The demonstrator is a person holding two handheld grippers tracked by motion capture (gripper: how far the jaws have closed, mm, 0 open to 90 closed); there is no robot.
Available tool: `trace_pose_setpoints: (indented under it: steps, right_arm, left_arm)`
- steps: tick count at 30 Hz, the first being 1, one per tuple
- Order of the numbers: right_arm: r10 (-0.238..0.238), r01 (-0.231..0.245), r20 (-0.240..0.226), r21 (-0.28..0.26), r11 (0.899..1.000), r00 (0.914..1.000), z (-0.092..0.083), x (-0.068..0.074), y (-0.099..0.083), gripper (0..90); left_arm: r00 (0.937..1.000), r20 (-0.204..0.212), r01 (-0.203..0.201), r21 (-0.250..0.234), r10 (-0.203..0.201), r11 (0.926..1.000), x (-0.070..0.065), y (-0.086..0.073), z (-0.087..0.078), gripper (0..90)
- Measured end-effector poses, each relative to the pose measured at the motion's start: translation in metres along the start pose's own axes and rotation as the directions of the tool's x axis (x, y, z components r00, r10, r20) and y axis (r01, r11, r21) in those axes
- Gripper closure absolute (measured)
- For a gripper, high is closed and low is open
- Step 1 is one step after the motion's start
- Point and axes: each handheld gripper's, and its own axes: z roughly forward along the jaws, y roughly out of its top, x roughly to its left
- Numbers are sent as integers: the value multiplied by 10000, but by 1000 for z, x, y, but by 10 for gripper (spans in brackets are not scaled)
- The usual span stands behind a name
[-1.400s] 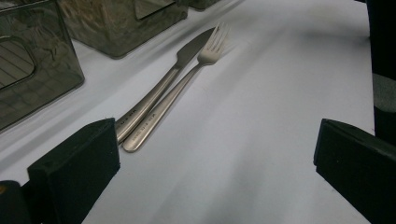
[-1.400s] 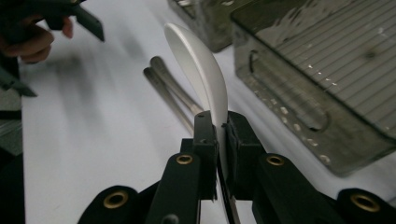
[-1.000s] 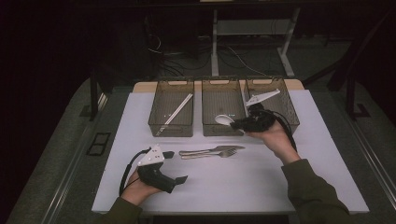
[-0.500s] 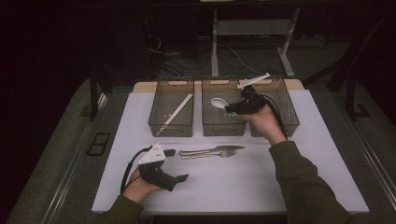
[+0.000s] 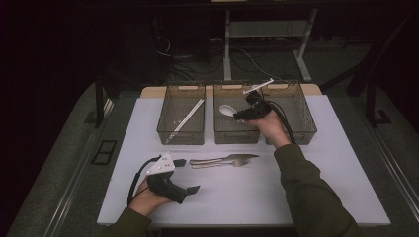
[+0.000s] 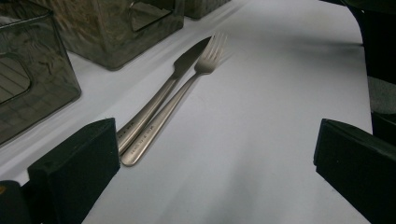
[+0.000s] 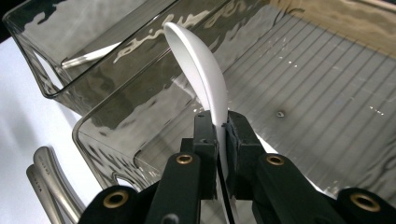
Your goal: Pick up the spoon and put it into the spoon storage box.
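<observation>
— Holding anything, that right gripper [image 5: 243, 114]?

— Yes: its jaws are pinched tight on the handle of a white spoon [image 7: 200, 79], edge-on between the pads. In the right gripper view the spoon runs straight out ahead of the jaws, bowl at the far end.

— And where is the spoon in relation to the bins?

— It hangs over the middle bin [image 5: 236, 133], with that bin's ribbed floor directly under the jaws. Another bin [image 5: 181, 133] lies off to the gripper's left and holds a pale stick-like utensil [image 5: 185, 120]. One more bin [image 5: 302, 133] lies at its other side.

— So what does the next move turn on?

— I'd judge the spoon's long axis. It points forward and slightly up from the jaws, so lowering and letting go should lay it lengthwise in the bin below.

— What about the left gripper [image 5: 183, 175]?

— It rests on the white table [image 5: 336, 168], jaws spread wide and empty. A knife [image 6: 163, 91] and a fork [image 6: 180, 98] lie side by side just ahead of its left jaw, handles toward it. That hand is clearly the nearer one for them.
</observation>
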Motion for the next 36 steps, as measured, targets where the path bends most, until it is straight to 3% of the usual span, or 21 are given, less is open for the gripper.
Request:
trace_pose_setpoints:
  steps: [4, 20, 33, 36]
  right_arm:
    - [-184, 180, 102, 322, 9993, 9998, 7, 3, -1, 831]
    - [-104, 88, 130, 1209, 9926, 9999, 20, 4, -4, 822]
    - [118, -117, -8, 835, 9964, 9999, 11, 0, -3, 751]
    - [232, -219, -228, 587, 9980, 9995, 6, -1, -2, 716]
  left_arm:
    - [10000, -12, -57, -42, 57, 10000, 0, 1, 0, 0]
    - [10000, 19, 2, -51, -2, 10000, -1, 0, -1, 0]
    - [10000, 7, -1, -50, 1, 10000, 0, 0, -1, 0]
    - [10000, 8, -13, -41, 13, 10000, 0, 0, -1, 0]
